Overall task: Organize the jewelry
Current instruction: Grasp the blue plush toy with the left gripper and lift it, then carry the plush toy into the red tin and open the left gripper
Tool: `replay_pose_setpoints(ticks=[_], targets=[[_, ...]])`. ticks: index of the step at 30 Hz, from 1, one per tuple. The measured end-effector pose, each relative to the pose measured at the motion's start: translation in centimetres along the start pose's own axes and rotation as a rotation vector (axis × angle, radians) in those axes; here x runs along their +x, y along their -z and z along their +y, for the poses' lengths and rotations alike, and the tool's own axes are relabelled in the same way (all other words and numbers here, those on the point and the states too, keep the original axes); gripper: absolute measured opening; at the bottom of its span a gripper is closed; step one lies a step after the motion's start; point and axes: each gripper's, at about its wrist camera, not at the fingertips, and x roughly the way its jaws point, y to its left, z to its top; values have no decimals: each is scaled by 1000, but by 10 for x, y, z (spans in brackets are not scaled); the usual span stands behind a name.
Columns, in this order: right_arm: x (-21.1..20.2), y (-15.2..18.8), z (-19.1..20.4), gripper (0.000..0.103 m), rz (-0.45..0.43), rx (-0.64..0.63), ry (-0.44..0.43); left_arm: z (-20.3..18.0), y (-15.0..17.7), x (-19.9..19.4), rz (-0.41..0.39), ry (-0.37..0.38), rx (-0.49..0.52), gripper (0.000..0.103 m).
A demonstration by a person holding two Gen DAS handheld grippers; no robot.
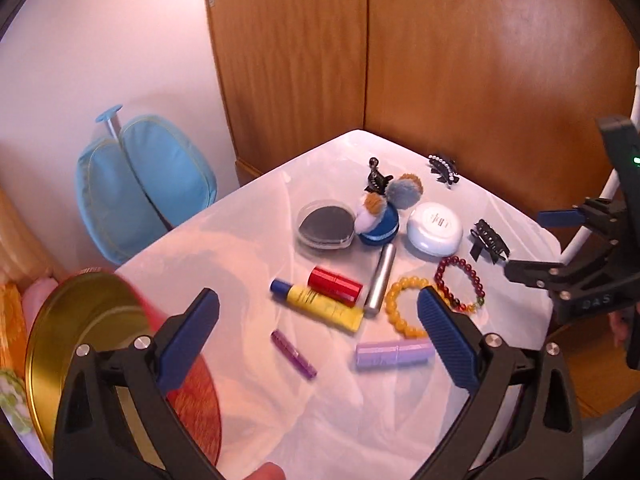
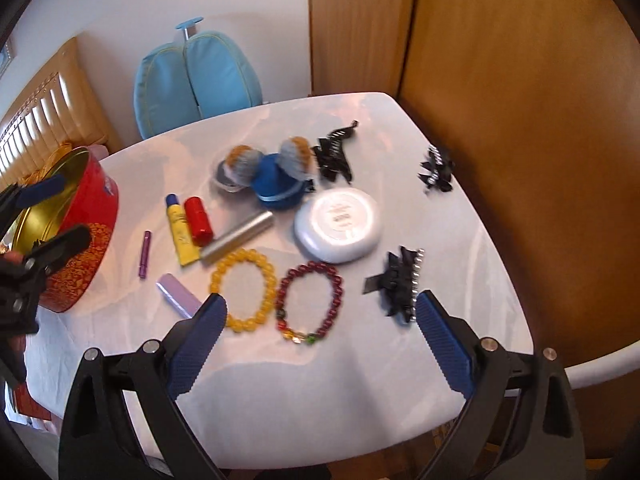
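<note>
A yellow bead bracelet [image 2: 244, 290] and a dark red bead bracelet [image 2: 310, 300] lie side by side on the white table [image 2: 360, 360], just beyond my right gripper [image 2: 320, 312], which is open and empty above them. Black hair clips [image 2: 396, 284] [image 2: 436, 170] [image 2: 334, 156] lie further right and back. My left gripper [image 1: 318, 308] is open and empty too, held over the table near a red round tin [image 1: 80, 344] with a gold inside. Both bracelets [image 1: 404, 308] [image 1: 460, 282] show in the left wrist view.
Lipstick tubes, red [image 2: 199, 220], purple [image 2: 145, 254], lilac [image 2: 178, 294] and silver [image 2: 236, 238], a yellow tube [image 2: 182, 232], a white compact [image 2: 338, 226], a blue box with pompoms [image 2: 276, 184] and a small mirror case [image 1: 326, 230] crowd the table. Wooden wardrobe doors [image 2: 520, 100] stand behind; a blue seat [image 2: 196, 80] stands left.
</note>
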Motion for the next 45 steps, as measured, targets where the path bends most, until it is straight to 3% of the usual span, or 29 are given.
replay_pose_setpoints(ticks=[7,16,18,20,23,27,33,40,45], targets=[[19,-6,-57,96,18,-50,13,-46,-51,99,24,30,12,96],[50,-11,-66,96,40,-154,-51,-65,-54,145,84,46,31,96],[52,-12,-68,96,41,-141,-57,-66,-54,150,97,43,45,86],[52,-13,-71,96,41,-128,-58,-64,-53,155,125,44,48,48],[48,-14,-73,96,36,-114,-48,-58,-52,154,127,75,36,47],[41,-15,-69,96,22,-95,-38,-52,-52,132,85,80,22,46],[20,-24,-33,96,-22,-115,-54,-24,-50,48,-50,69,-32,46],[-10,-49,62,96,-120,-213,-155,52,-15,-57,-141,-79,-88,46],[-22,-62,156,96,-160,-372,-269,110,35,-93,-77,-200,-146,46]])
